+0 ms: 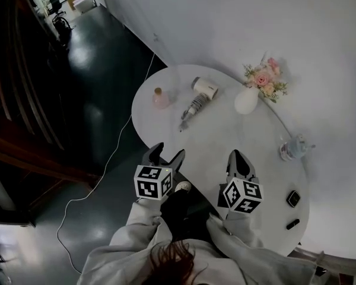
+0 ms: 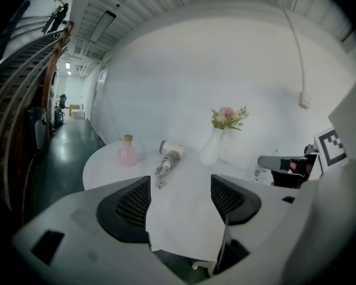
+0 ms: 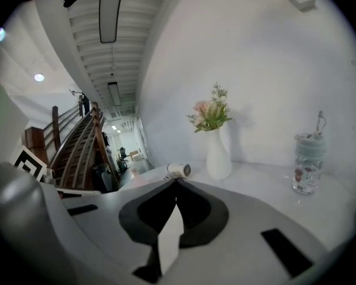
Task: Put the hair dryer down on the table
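Observation:
The white hair dryer lies on its side on the white oval table, near the far end, its cord trailing toward me. It also shows in the left gripper view as hair dryer and in the right gripper view as hair dryer. My left gripper hovers at the near table edge, open and empty, well short of the dryer. My right gripper sits beside it over the table, shut with nothing between its jaws.
A pink bottle stands left of the dryer, a white vase with flowers to its right. A clear water bottle and two small dark objects sit at the right side. A white cable runs across the dark floor.

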`<state>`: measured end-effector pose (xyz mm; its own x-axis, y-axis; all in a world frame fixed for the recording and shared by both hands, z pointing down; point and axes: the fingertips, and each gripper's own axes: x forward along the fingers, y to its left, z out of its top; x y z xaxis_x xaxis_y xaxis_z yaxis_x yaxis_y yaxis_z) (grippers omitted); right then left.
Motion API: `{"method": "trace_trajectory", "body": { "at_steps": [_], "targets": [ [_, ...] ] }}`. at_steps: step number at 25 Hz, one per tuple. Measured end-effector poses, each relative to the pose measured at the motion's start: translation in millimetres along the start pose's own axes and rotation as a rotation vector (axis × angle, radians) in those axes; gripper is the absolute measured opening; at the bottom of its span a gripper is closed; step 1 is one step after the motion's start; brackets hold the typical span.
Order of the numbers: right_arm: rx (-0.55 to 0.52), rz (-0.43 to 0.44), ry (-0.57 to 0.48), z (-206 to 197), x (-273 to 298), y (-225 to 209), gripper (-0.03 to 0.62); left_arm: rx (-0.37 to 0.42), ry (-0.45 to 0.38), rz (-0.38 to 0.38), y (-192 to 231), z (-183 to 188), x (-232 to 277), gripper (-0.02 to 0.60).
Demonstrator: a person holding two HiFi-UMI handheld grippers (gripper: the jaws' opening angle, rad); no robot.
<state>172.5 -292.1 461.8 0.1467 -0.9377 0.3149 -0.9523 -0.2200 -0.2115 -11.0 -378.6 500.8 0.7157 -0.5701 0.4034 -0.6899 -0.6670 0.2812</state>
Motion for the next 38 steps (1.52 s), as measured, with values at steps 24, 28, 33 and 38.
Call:
{"method": "trace_trajectory", "body": {
  "at_steps": [24, 28, 33, 38],
  "targets": [
    [-0.075, 0.203, -0.085, 15.2, -45.0, 57.0, 0.049, 0.089, -0.327, 0.310, 36.9, 21.8, -175.6, 0.020],
    [-0.112, 0.218, -0.095, 10.1, -53.6, 62.6, 0.049, 0.093, -0.346, 0.344, 38.1, 13.1, -193.5, 0.020],
    [-0.146, 0.239, -0.094, 3.0, -64.4, 69.4, 0.049, 0.073, -0.346, 0.360, 34.8, -1.2, -206.4, 0.020],
    [-0.171, 0.254, -0.091, 0.4, -72.4, 75.0, 0.049, 0.060, -0.342, 0.356, 29.6, -8.6, -209.1, 0.020]
  ]
}}
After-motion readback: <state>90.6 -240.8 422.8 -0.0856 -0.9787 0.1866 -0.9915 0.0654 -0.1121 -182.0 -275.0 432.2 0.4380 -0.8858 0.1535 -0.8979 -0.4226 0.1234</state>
